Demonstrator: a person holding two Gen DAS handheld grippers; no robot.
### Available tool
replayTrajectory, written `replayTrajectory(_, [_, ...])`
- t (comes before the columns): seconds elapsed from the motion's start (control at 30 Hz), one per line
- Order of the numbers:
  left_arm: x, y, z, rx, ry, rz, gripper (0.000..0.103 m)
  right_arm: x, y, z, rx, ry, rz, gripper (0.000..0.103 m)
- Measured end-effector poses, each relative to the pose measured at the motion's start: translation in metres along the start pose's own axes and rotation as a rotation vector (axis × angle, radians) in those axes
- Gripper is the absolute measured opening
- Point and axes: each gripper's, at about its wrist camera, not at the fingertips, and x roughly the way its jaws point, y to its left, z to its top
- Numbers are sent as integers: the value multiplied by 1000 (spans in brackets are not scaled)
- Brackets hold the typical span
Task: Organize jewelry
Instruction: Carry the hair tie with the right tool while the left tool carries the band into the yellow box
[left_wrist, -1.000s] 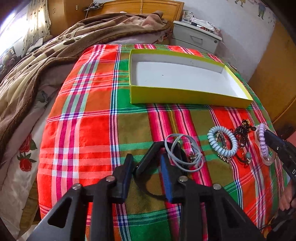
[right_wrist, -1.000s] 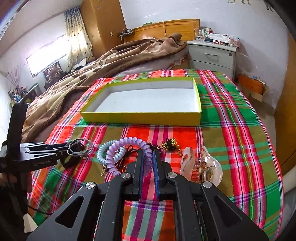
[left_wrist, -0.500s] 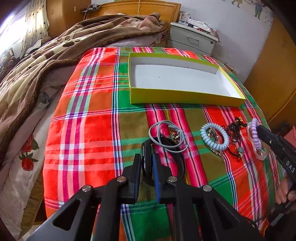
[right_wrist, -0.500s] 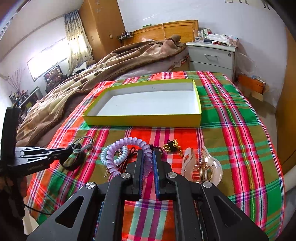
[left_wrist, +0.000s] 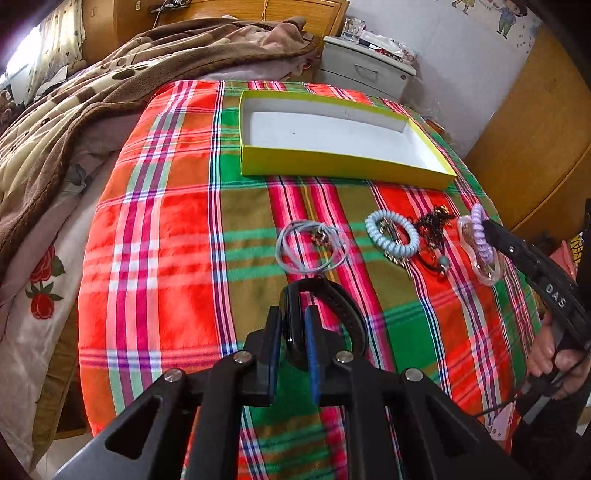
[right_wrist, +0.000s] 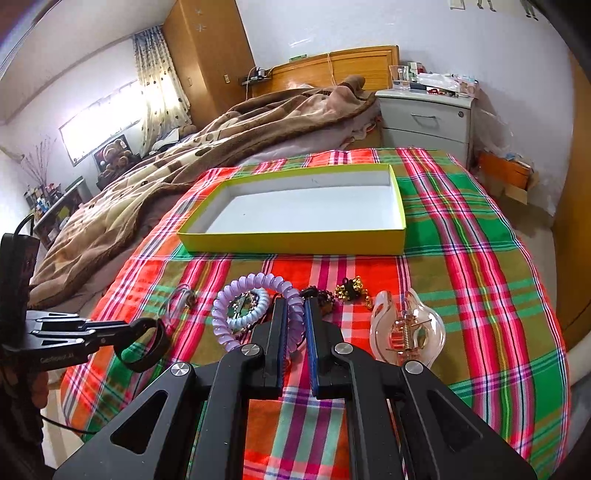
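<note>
My left gripper (left_wrist: 293, 314) is shut on a black band bracelet (left_wrist: 332, 295) and holds it above the plaid cloth; it also shows in the right wrist view (right_wrist: 147, 343). My right gripper (right_wrist: 295, 306) is shut on a purple spiral hair tie (right_wrist: 255, 284), lifted over the pile; it also shows in the left wrist view (left_wrist: 480, 236). On the cloth lie a grey cord loop (left_wrist: 310, 251), a light blue spiral tie (left_wrist: 391, 236), dark bead jewelry (left_wrist: 436, 225) and a clear hair claw (right_wrist: 406, 325). The yellow box (left_wrist: 332, 166) beyond is empty.
The plaid cloth (left_wrist: 166, 240) covers the bed's near end. A brown blanket (left_wrist: 74, 110) lies to the left. A grey nightstand (right_wrist: 428, 118) stands behind the box, with wooden furniture to the right.
My left gripper closed on the black band and lifted it back off the cloth, leaving the grey cord loop behind. My right gripper rose with the purple tie.
</note>
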Motion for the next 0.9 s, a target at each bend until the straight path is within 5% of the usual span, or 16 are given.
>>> replayTrajectory(0.37, [-25, 0, 9, 0, -104, 19, 13, -6, 4, 8, -9, -26, -19, 10])
replayTrajectory(0.53, [-8, 9, 1, -16, -39, 49, 15, -5, 4, 5, -8, -20, -17, 10])
replayTrajectory(0.63, [-2, 10, -7, -6, -8, 47, 28, -5, 4, 5, -5, -16, -19, 10])
replayTrajectory(0.9, [11, 2, -13, 41, 25, 72, 30, -5, 6, 5, -11, -14, -21, 10])
